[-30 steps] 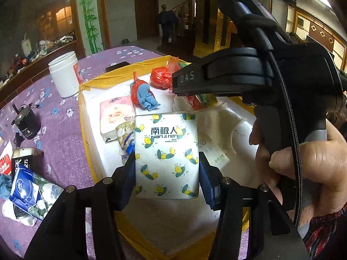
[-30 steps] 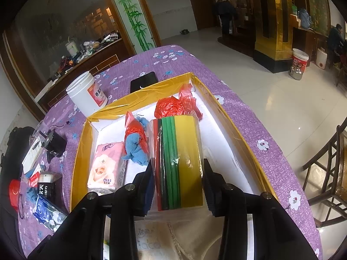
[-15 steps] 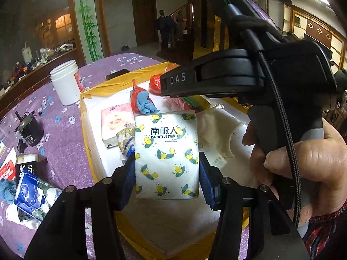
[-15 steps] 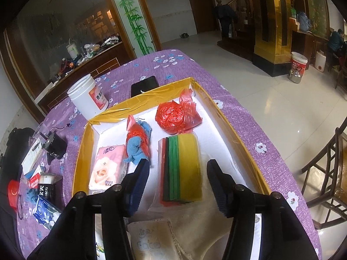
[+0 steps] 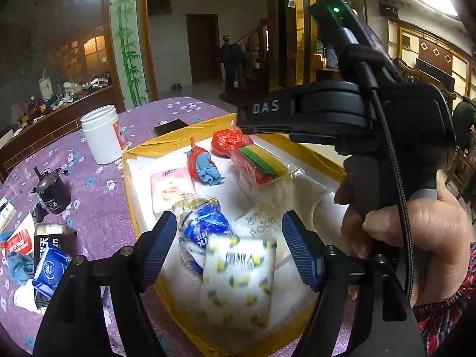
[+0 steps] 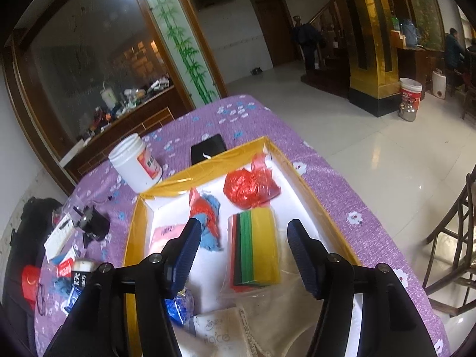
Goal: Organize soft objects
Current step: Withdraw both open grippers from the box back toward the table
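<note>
Both claws opening: left claw (image 5: pixel 229 250) lets the lemon-print tissue pack (image 5: pixel 238 279) drop, right claw (image 6: pixel 241 255) frees the coloured cloth stack (image 6: pixel 255 250); both are best lifted straight clear

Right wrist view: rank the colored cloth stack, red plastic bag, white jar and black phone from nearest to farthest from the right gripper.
1. Colored cloth stack, between the fingers, untouched as the jaws open.
2. Red plastic bag, just beyond, inside the box.
3. White jar and black phone, past the box's far wall: too close to call.

Both grippers' fingers (image 5: pixel 159 250) opening, empty
</note>
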Available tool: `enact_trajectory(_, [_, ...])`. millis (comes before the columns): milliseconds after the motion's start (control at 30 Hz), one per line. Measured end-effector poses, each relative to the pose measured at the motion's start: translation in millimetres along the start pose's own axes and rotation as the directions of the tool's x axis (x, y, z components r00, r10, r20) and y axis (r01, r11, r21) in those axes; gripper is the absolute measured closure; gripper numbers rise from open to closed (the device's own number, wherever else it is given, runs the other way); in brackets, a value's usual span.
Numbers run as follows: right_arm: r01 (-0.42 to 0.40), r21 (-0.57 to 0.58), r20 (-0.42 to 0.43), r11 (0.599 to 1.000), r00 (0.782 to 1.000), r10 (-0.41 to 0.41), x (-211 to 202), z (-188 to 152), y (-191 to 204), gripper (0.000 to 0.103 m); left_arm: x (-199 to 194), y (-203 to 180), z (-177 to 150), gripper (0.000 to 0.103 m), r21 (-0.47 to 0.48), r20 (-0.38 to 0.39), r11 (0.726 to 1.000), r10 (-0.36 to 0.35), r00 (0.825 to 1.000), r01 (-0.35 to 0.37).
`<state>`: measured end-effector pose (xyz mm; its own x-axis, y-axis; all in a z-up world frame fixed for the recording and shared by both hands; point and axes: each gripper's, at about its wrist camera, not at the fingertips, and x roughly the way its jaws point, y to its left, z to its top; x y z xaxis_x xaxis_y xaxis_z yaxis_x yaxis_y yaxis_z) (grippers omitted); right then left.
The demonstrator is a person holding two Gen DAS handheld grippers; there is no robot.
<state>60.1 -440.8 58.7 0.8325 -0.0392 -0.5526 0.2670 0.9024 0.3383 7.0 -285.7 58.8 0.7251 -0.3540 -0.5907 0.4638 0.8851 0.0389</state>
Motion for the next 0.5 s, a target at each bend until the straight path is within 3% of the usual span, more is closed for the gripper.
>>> enact_trajectory(500, [0.001,0.033,0.027,0.999,1.0,-0.002,-6.2,3.2,-6.2,0.04,-4.9,14.2,7.0,0.03,-0.06,-0.014,0.998,0.016,1.0,-0.017])
